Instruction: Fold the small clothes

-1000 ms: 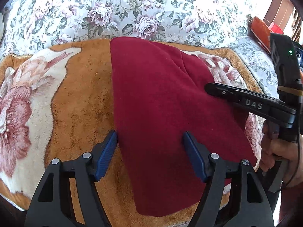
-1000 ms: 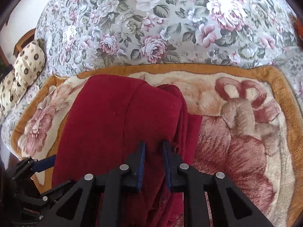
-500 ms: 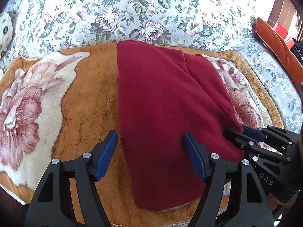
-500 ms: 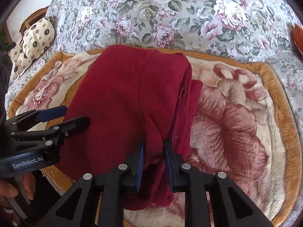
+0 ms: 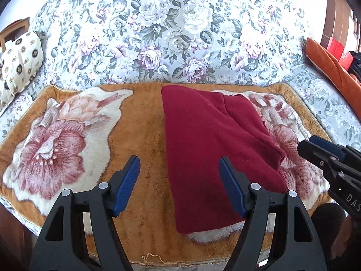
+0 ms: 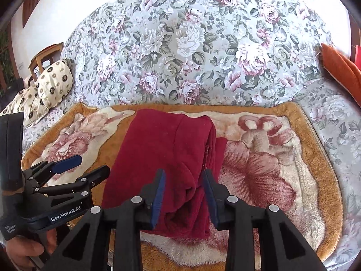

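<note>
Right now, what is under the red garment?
The red garment lies folded on an orange plush blanket with pink flowers, spread over a floral sofa. The blanket shows all around it; whatever lies directly beneath the cloth is covered.

Left of the folded red garment (image 5: 207, 149), bare plush blanket (image 5: 140, 124) lies open, and more lies bare to its right (image 6: 266, 169). The floral sofa backrest (image 5: 171, 33) closes the far side. A patterned cushion (image 5: 20, 63) and an orange cushion (image 5: 331, 67) bound the ends.
</note>
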`<state>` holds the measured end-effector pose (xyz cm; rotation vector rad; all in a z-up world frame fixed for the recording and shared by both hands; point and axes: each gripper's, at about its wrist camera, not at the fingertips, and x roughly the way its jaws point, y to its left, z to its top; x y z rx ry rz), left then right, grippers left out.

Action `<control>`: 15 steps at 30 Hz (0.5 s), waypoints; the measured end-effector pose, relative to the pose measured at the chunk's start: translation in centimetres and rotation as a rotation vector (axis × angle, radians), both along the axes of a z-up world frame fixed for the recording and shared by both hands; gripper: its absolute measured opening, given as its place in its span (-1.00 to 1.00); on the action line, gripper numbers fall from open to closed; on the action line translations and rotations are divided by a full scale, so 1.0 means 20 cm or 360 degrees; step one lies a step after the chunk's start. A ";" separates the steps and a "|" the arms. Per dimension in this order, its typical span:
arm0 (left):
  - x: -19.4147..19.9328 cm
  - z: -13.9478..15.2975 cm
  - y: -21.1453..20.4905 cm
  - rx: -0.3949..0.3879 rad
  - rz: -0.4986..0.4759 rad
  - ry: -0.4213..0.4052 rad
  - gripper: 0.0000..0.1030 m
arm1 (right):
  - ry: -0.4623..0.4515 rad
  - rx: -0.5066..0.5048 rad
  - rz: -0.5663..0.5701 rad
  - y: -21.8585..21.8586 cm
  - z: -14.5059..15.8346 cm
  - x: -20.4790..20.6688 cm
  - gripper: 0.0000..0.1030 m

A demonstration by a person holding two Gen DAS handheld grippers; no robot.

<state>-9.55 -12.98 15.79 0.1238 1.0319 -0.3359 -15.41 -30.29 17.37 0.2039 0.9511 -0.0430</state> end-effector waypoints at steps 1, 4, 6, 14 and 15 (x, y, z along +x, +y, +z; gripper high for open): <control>0.00 0.02 0.01 -0.0003 0.0010 -0.0018 0.40 | -0.0005 -0.0005 -0.0022 0.00 0.00 -0.01 -0.34; 0.00 0.05 0.02 0.0009 0.0016 -0.0040 0.40 | -0.0003 0.0004 -0.0060 0.00 0.00 -0.01 -0.29; -0.01 0.07 0.02 0.0001 0.0025 -0.0061 0.40 | -0.0005 0.0021 -0.0077 -0.01 0.00 -0.01 -0.28; -0.02 0.08 0.02 -0.0009 0.0042 -0.0079 0.40 | -0.0025 0.0027 -0.0076 0.01 0.01 -0.01 -0.22; -0.02 0.08 0.02 -0.0007 0.0039 -0.0076 0.40 | -0.0024 0.0027 -0.0078 0.01 0.01 -0.01 -0.21</control>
